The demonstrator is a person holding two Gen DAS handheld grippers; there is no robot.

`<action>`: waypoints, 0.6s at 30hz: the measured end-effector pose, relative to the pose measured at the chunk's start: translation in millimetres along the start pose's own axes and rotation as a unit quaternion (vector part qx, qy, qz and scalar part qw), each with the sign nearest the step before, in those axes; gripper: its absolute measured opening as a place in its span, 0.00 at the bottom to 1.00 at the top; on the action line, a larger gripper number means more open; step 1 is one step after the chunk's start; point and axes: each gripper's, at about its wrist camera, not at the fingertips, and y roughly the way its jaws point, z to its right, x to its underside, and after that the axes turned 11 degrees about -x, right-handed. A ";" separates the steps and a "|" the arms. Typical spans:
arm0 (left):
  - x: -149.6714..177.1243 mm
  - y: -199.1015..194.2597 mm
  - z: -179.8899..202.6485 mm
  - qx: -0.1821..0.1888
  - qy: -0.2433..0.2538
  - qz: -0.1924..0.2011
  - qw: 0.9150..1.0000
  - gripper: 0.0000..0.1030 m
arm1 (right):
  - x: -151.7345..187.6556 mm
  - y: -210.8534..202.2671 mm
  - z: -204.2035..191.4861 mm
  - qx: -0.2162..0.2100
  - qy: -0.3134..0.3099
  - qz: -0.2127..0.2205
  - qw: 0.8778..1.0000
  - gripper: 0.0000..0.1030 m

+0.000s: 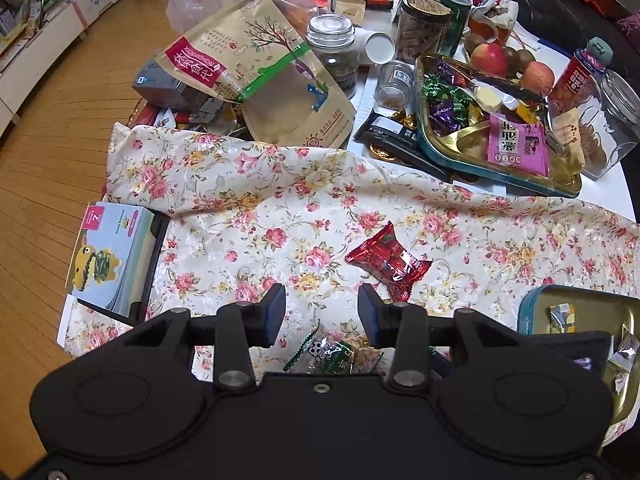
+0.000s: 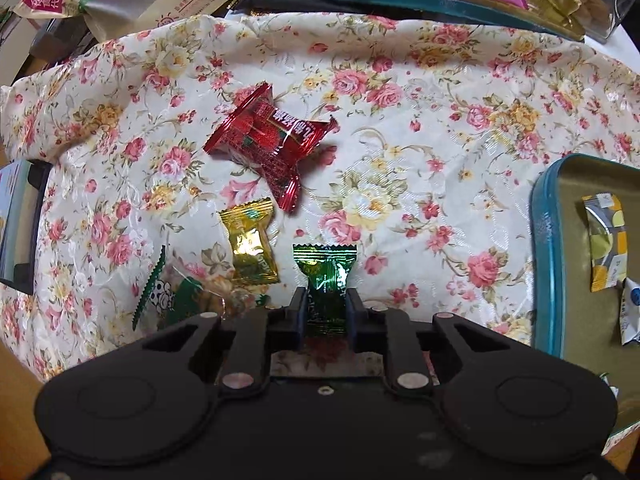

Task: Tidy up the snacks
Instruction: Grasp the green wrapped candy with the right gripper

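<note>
Snacks part-sorted: right gripper (image 2: 324, 307) clamps green candy (image 2: 325, 280); left gripper (image 1: 322, 312) open, empty; red (image 2: 269, 141), gold (image 2: 250, 246) candies left; near tin (image 2: 546, 240) w/ few.

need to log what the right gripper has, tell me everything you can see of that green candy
The green candy is a small pillow-shaped sweet in shiny metallic green foil with printed lettering too blurred to read. Its top seal is crimped with a zigzag edge. It stands upright, lengthwise between the fingers of the right gripper, whose pads press its two sides; the lower end is hidden between them. It sits over the floral cloth, just right of a gold candy, not touching it.
</note>
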 end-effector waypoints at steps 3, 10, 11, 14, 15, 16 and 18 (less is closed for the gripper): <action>2.0 -0.7 -0.9 -0.002 -0.001 0.002 1.000 0.48 | -3.3 -9.2 8.0 -0.006 0.015 0.010 1.000 0.19; 10.0 -1.8 2.8 -0.010 0.015 0.015 1.000 0.48 | -7.5 -29.5 22.4 -0.022 0.039 0.026 0.999 0.19; 10.9 -2.2 3.5 -0.007 0.019 0.018 1.000 0.49 | -7.0 -31.3 24.5 -0.024 0.041 0.028 0.998 0.19; 12.7 -2.3 6.9 -0.010 0.029 0.030 0.999 0.49 | -5.1 -37.1 30.3 -0.027 0.044 0.031 0.998 0.19; 13.2 -2.3 8.4 -0.012 0.034 0.034 0.999 0.49 | -4.6 -38.8 32.6 -0.026 0.045 0.033 0.998 0.19; 13.4 -2.5 9.4 -0.013 0.037 0.036 0.999 0.49 | -4.3 -40.7 35.0 -0.026 0.045 0.035 0.998 0.19; 13.9 -4.7 8.6 -0.001 0.030 0.043 0.999 0.49 | -4.5 -44.1 38.7 -0.029 0.046 0.036 0.998 0.19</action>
